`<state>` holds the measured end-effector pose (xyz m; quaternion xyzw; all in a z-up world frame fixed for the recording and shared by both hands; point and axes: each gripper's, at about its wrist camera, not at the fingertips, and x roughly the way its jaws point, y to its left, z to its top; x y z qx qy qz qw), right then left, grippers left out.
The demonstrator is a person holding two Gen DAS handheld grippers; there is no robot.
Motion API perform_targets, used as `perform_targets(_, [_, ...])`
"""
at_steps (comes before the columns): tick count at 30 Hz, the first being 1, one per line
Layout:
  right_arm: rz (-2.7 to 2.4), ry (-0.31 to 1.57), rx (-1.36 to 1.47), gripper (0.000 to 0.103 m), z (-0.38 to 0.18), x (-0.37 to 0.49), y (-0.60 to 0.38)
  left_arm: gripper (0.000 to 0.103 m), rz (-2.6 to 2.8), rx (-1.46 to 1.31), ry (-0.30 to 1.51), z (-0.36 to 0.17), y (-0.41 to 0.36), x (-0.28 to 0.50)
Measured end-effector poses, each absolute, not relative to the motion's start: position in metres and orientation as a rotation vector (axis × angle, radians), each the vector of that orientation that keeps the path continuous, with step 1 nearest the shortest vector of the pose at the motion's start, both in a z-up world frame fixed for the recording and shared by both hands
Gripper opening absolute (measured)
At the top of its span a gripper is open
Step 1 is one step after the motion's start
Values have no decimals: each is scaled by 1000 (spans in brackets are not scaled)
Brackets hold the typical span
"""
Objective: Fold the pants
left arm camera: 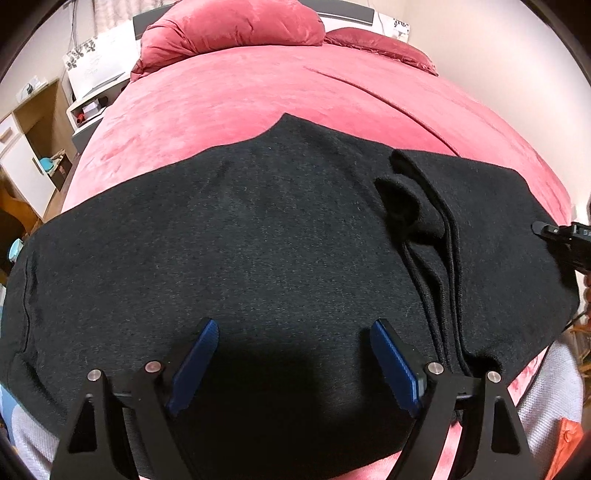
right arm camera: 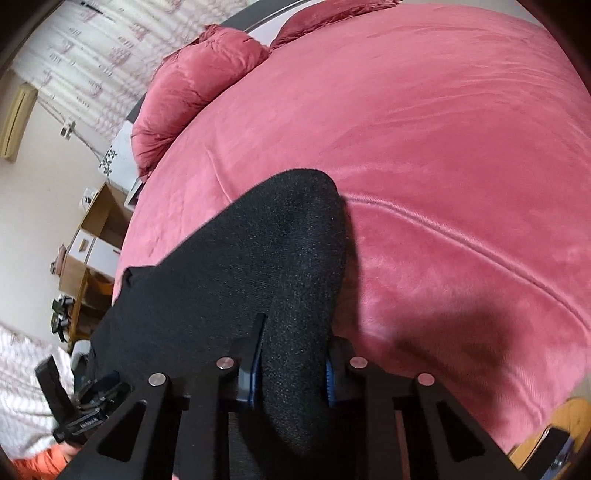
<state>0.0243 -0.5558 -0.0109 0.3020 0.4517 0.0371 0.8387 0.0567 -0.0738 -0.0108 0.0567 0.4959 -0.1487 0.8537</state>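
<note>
Left wrist view, left to right.

Cabinet (left arm camera: 37, 147): wood and white, open shelf, at the far left beside the bed.

Nightstand (left arm camera: 92, 99): white, small items on its shelf, between cabinet and bed.

Bed (left arm camera: 258, 92): pink plush cover fills the upper half.

Duvet (left arm camera: 229, 29): pink, bunched at the head of the bed; a flat pillow (left arm camera: 380, 46) lies just to its right.

Pants (left arm camera: 240, 240): dark charcoal knit, spread flat across the near part of the bed, running from the left edge of the picture to the right. A raised bunch of folds stands right of centre, with stacked layer edges trailing toward the near side.

Left gripper (left arm camera: 293, 354): released, blue pads (left arm camera: 195, 365) set wide apart above the pants, nothing between them. Whether the tips touch the cloth cannot be told.

Right gripper (left arm camera: 565, 240): only a black part shows at the far right edge, at the end of the pants.

Right wrist view, left to right.

Curtain (right arm camera: 92, 48): pale, patterned, at upper left.

Left gripper (right arm camera: 81, 410): black frame at lower left, by an orange sleeve (right arm camera: 40, 465).

Pants (right arm camera: 240, 266): a lifted dark fold rises from the jaws toward the middle of the picture.

Right gripper (right arm camera: 291, 376): clenched on the pants, cloth pressed between both blue pads.

Bed (right arm camera: 443, 147): pink cover fills the right side, a long crease curving across it.
</note>
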Motion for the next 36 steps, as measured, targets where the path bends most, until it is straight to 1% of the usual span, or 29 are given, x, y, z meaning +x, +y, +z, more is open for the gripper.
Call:
perform_targets(7, [123, 928, 761, 20, 37, 20, -540, 85, -297, 35, 1011, -4, -33, 54])
perform_targets(12, [163, 931, 769, 20, 81, 24, -496, 85, -342, -36, 965, 12, -12, 47])
perform_targets(17, [216, 922, 780, 20, 114, 31, -448, 85, -392, -46, 882, 33, 8, 38])
perform_targets(22, [258, 927, 832, 20, 142, 41, -401, 85, -320, -64, 859, 34, 41, 38])
perform_targets(26, [292, 926, 871, 20, 158, 51, -362, 85, -237, -131, 879, 14, 75, 46])
perform_targets(29, [321, 940, 878, 20, 164, 58, -333, 85, -179, -201, 888, 9, 96, 49])
perform_targets(36, [381, 1013, 927, 20, 147, 89, -261, 84, -150, -349, 833, 10, 146, 51])
